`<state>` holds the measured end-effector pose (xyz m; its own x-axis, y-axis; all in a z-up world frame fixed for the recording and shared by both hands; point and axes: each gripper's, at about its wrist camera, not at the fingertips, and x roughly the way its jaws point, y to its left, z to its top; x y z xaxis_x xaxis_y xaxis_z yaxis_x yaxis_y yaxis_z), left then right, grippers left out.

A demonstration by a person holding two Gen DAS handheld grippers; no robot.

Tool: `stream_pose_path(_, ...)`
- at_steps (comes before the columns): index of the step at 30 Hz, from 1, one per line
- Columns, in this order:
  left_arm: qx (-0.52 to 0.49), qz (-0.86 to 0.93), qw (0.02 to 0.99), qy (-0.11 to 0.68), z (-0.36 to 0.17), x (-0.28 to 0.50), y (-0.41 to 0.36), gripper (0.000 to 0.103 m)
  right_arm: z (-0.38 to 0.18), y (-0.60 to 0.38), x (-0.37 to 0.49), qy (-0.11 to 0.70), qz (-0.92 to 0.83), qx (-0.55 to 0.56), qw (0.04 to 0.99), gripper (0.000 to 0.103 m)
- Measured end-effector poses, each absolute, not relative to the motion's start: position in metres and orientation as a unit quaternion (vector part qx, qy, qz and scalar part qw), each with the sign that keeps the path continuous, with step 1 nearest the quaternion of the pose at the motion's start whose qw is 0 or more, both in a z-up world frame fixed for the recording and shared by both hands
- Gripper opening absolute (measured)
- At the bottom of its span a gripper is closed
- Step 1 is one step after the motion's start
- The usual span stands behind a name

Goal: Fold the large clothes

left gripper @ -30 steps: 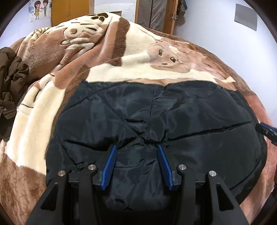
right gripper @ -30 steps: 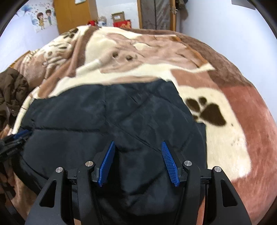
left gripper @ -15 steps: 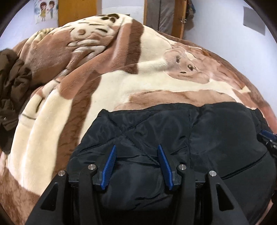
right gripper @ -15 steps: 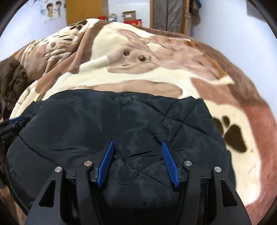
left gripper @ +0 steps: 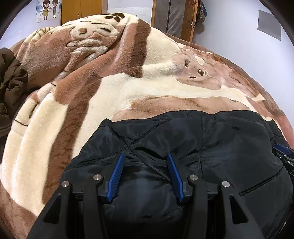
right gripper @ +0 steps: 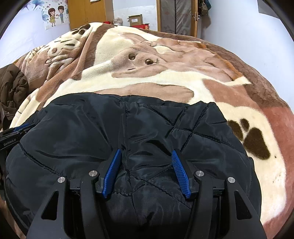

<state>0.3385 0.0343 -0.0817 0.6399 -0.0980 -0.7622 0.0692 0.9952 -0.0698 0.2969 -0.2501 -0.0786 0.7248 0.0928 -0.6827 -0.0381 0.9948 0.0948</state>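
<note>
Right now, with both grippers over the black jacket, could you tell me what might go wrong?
The left gripper and right gripper are open, with bunched fabric of the black quilted jacket between the fingers; shutting may catch only the slick top layer, which could slip. Dragging could also ruck the plush blanket underneath.

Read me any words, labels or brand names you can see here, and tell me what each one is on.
"GenRobot.AI": white print on the body of the left gripper, at the left edge of the right wrist view.
"D": the start of a white print on the right gripper, cut off by the frame edge; the rest is unreadable.
Cartoon couple poster on the wall: no readable words.
Cardboard box: markings too small to read.
</note>
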Motion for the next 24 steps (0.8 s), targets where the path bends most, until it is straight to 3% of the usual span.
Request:
stream_pose_path(9,-0.033,-0.044,0.929,0.367,-0.019,0.277,0.076,0.050,-0.040,-0.276,0.231,0.332,0.016,0.020,0.943,0.058)
stream_pose_path(16,-0.070,0.000,0.900,0.431,-0.066,0.254,0.123,0.051,-0.085,-0.317,0.205,0.376,-0.034,0.012,0.926,0.060)
stream_pose_path(24,-0.115,0.011,0.905,0.410,-0.060,0.242,0.139,0.051,-0.077,-0.329,0.196,0.377,-0.044,0.028,0.925,0.061)
